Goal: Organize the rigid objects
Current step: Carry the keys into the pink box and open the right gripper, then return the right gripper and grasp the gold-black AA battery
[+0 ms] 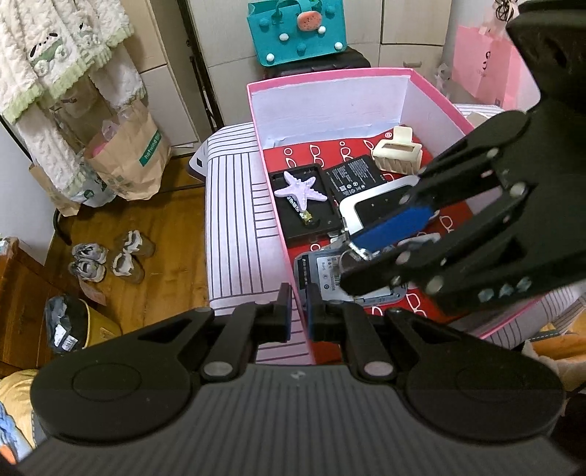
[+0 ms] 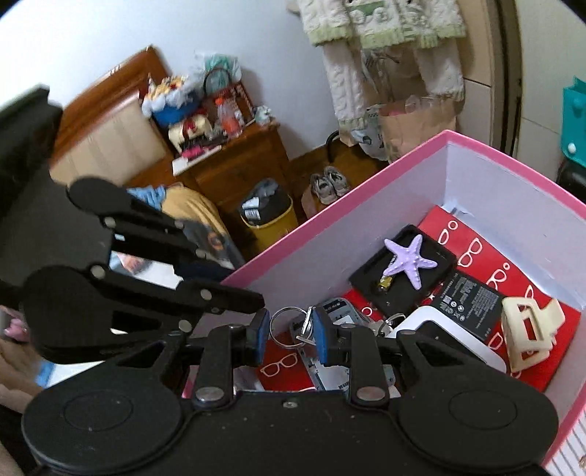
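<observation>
The pink box (image 1: 273, 205) stands open on a striped surface, lined with red paper printed with glasses. In it lie a purple starfish (image 1: 300, 188) on a black tray, a black battery (image 1: 353, 175), a cream hair claw (image 1: 397, 153), a white-edged device (image 1: 377, 205) and a labelled drive (image 1: 322, 274). My left gripper (image 1: 298, 315) is shut on the box's near wall. From the right, my right gripper (image 1: 351, 261) reaches over the box. It is shut on a key ring (image 2: 285, 322) with a key (image 2: 304, 329). The starfish (image 2: 408, 261) and claw (image 2: 529, 329) lie beyond it.
A teal bag (image 1: 296, 29) and a pink bag (image 1: 487, 62) stand behind the box. Left of it are a paper bag (image 1: 128, 161), shoes (image 1: 110, 256) on the wood floor and a yellow bin (image 2: 269, 216). A cluttered wooden nightstand (image 2: 234, 161) is farther back.
</observation>
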The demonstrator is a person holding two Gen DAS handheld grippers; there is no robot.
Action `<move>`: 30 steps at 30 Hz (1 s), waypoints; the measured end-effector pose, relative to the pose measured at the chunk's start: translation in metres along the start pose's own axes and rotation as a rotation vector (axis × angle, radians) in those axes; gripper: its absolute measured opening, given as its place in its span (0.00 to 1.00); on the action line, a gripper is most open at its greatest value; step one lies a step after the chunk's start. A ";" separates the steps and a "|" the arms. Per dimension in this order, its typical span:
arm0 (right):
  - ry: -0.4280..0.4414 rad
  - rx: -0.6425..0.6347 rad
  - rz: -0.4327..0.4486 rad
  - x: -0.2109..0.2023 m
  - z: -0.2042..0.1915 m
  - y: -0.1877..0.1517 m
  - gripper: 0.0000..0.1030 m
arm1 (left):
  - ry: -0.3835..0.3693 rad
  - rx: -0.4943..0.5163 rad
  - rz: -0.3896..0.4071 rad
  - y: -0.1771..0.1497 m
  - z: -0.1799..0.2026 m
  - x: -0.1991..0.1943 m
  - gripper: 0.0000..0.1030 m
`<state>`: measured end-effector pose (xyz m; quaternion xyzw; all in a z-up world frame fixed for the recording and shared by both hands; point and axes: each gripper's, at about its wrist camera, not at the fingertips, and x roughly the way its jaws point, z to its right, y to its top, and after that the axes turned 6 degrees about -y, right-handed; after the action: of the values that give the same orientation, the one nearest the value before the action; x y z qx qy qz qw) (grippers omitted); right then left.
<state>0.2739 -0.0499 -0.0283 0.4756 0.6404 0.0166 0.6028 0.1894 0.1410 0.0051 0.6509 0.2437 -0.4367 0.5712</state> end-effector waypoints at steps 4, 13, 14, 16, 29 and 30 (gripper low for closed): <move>-0.024 -0.033 -0.032 0.000 -0.002 -0.005 0.30 | -0.015 -0.015 0.010 -0.002 -0.003 -0.001 0.07; -0.095 0.056 0.092 -0.071 0.028 -0.039 0.38 | -0.028 -0.031 0.023 -0.004 -0.006 -0.002 0.07; -0.120 0.073 0.114 -0.082 0.033 -0.044 0.39 | -0.024 -0.027 0.021 -0.003 -0.005 -0.002 0.07; -0.174 0.107 0.161 -0.106 0.044 -0.054 0.40 | -0.017 -0.026 0.014 -0.002 -0.004 -0.001 0.07; -0.509 0.311 0.226 -0.163 0.129 -0.151 0.44 | 0.018 -0.036 -0.032 0.007 0.002 0.002 0.07; -0.516 0.314 0.215 -0.158 0.134 -0.158 0.44 | 0.021 -0.033 -0.042 0.009 0.002 0.003 0.07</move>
<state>0.2579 -0.3101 -0.0392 0.6162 0.4073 -0.1402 0.6594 0.1977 0.1365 0.0069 0.6409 0.2705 -0.4374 0.5699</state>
